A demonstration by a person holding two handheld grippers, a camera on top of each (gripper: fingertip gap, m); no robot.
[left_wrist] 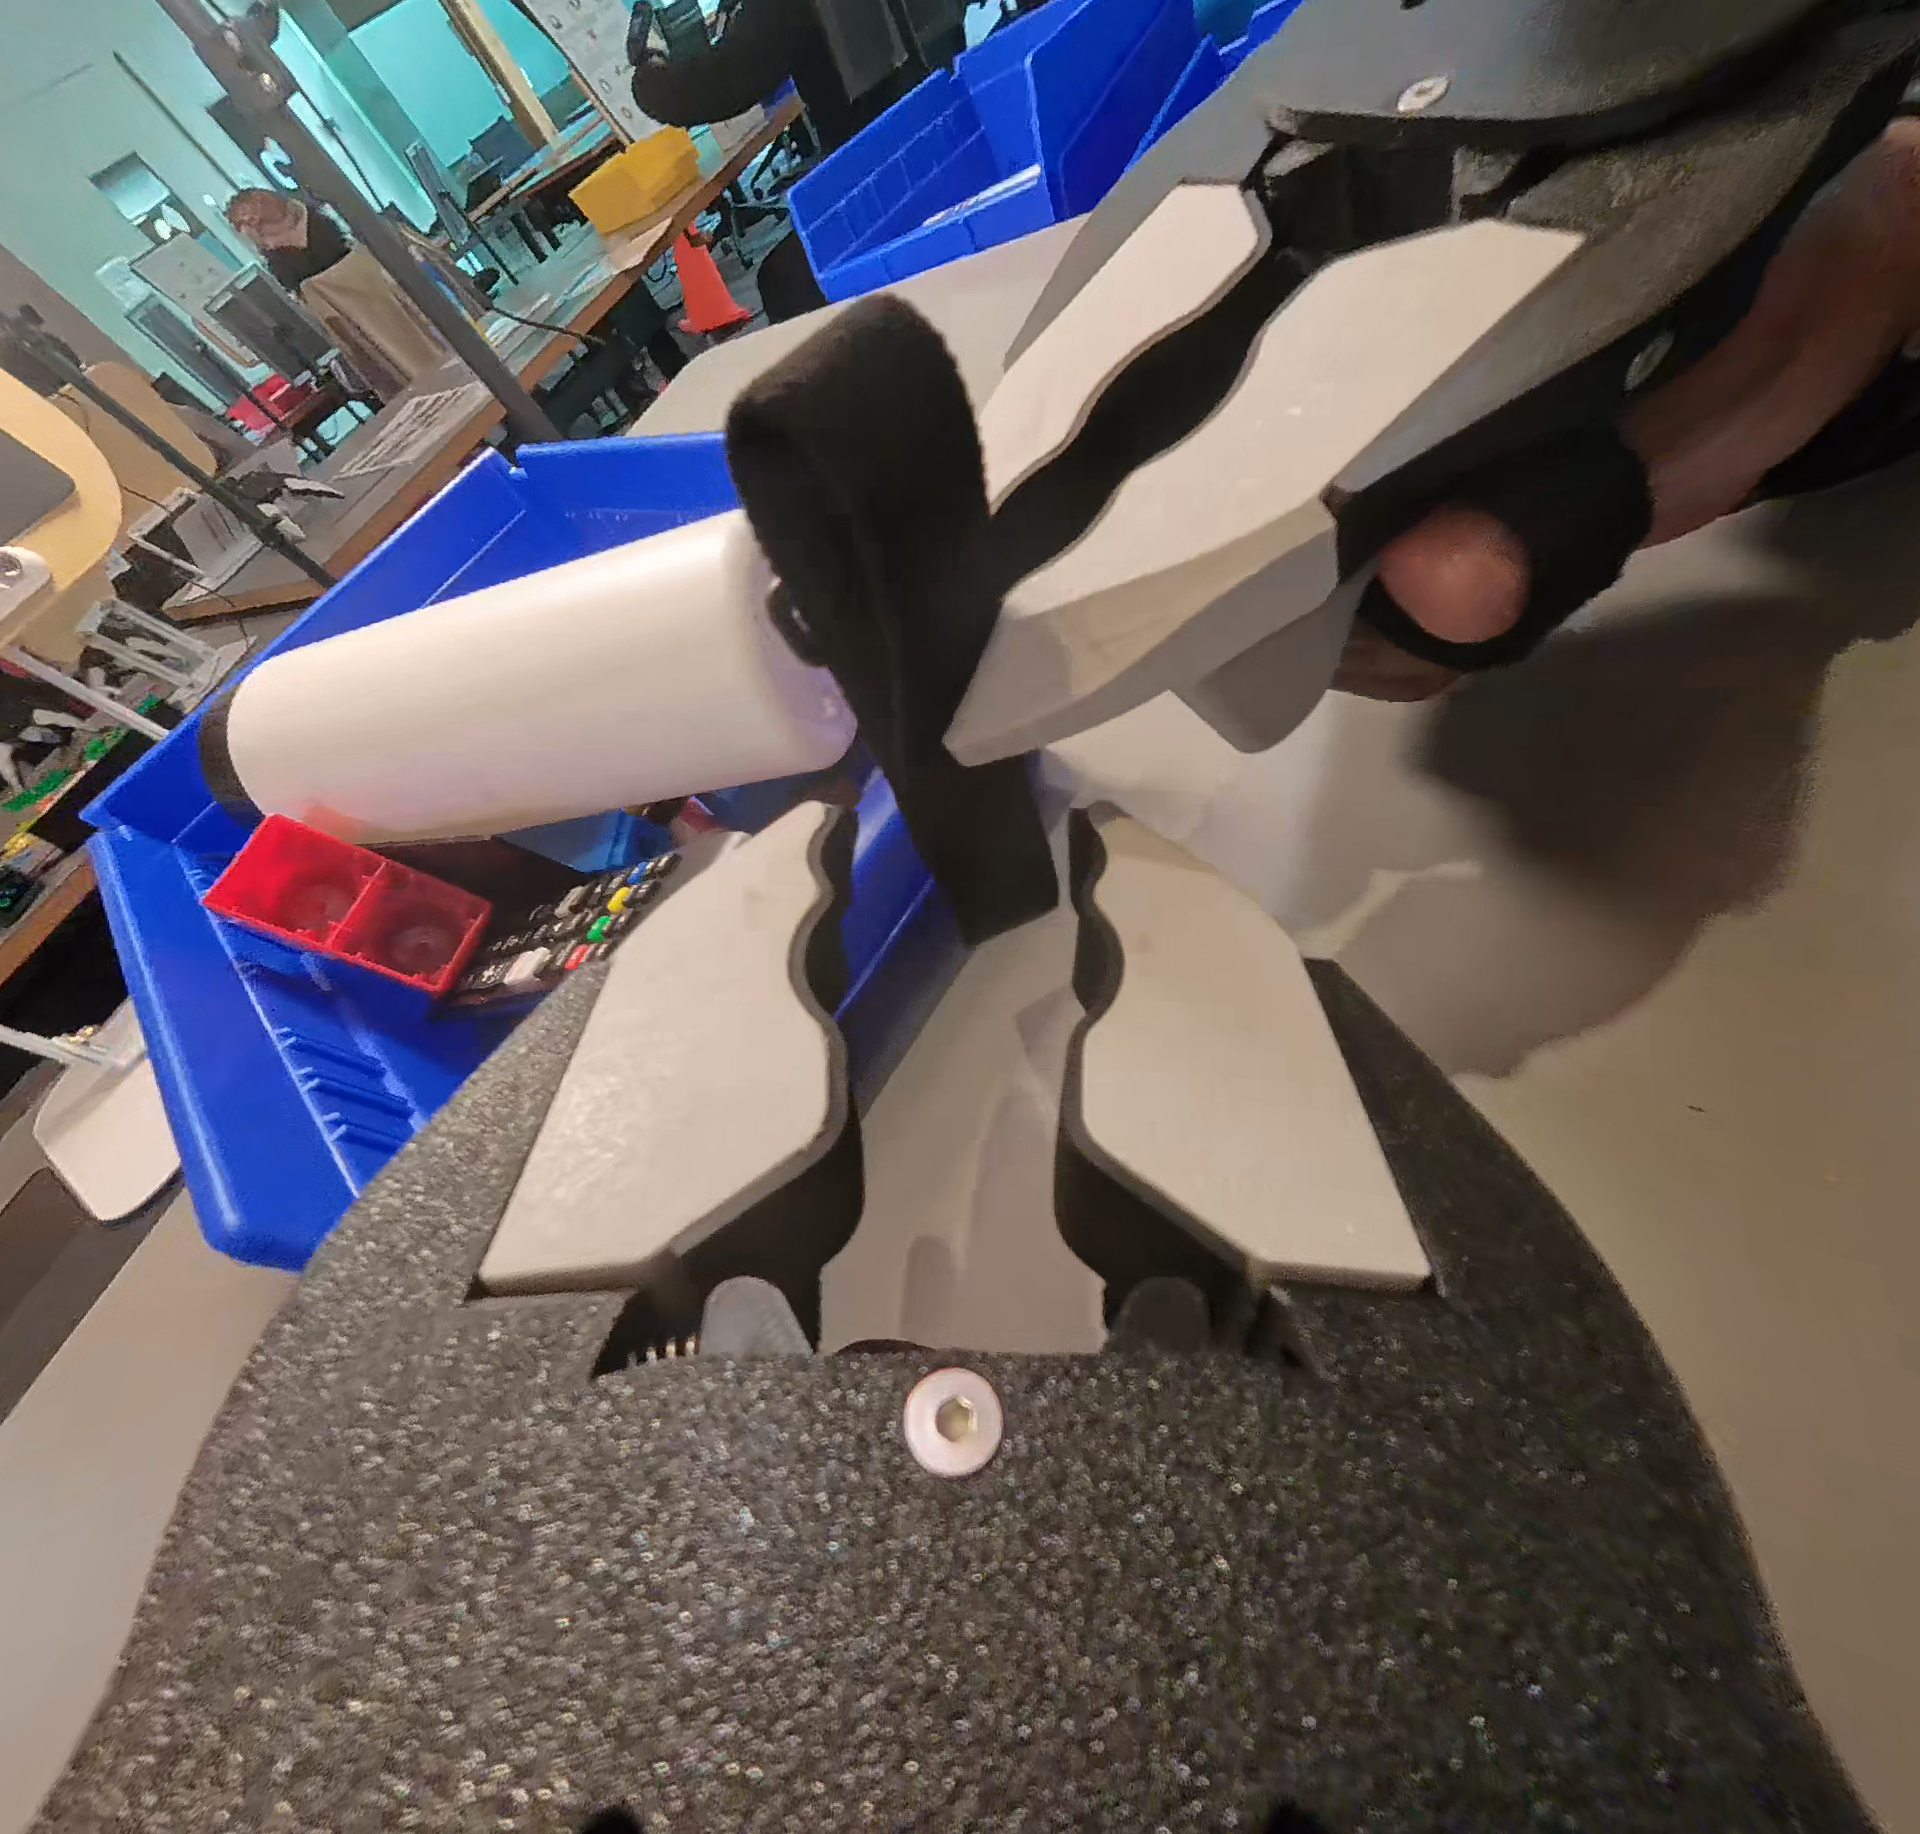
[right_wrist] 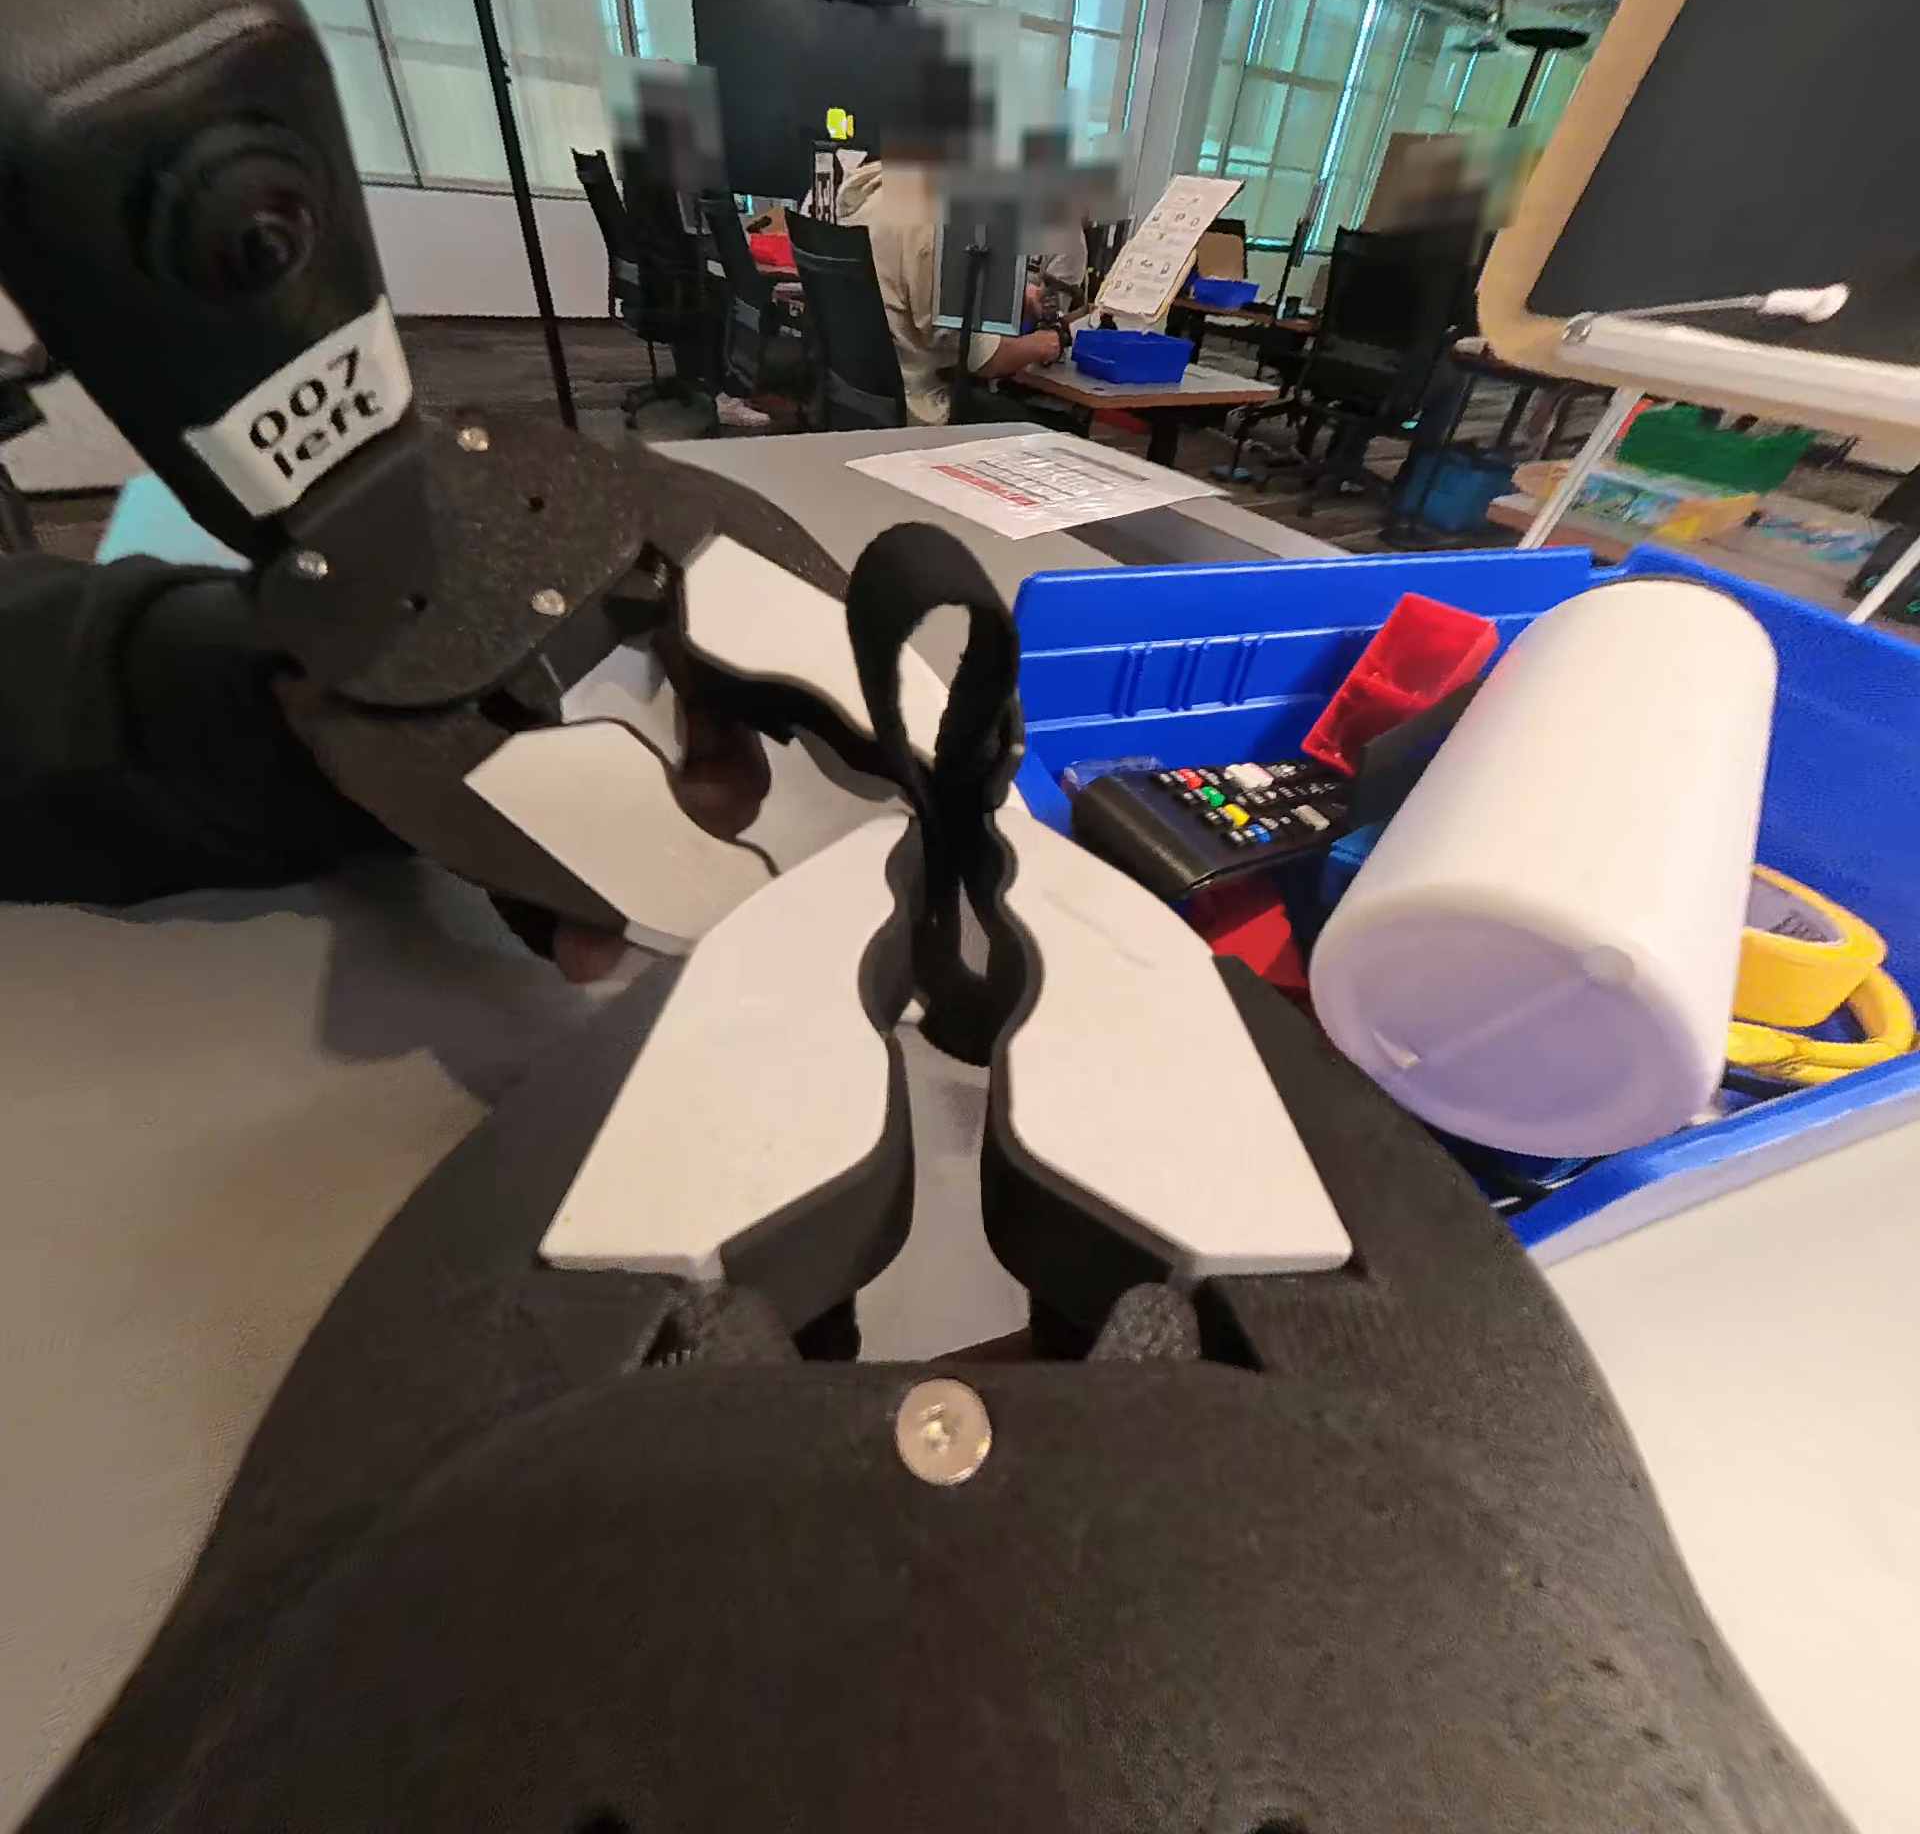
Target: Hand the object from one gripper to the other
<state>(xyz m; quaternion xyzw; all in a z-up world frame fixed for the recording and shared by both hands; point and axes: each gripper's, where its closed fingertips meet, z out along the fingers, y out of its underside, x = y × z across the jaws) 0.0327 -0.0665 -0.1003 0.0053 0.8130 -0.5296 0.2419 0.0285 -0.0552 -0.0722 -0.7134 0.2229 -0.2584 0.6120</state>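
Right wrist view: one black strap [right_wrist: 940, 797], right gripper [right_wrist: 951, 854] clamping it.

Matt cloth strap [right_wrist: 935, 745], fuzzy

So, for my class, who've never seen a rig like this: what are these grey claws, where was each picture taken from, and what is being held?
They are hand-held grippers, one in each of a person's hands, each carrying a camera looking along its fingers. One picture comes from the left gripper, the other from the right gripper. The right one is shut on a black strap; the left one is open around the strap's end. On the table stands a blue bin with a white cylinder, a remote, a red box and yellow tape.
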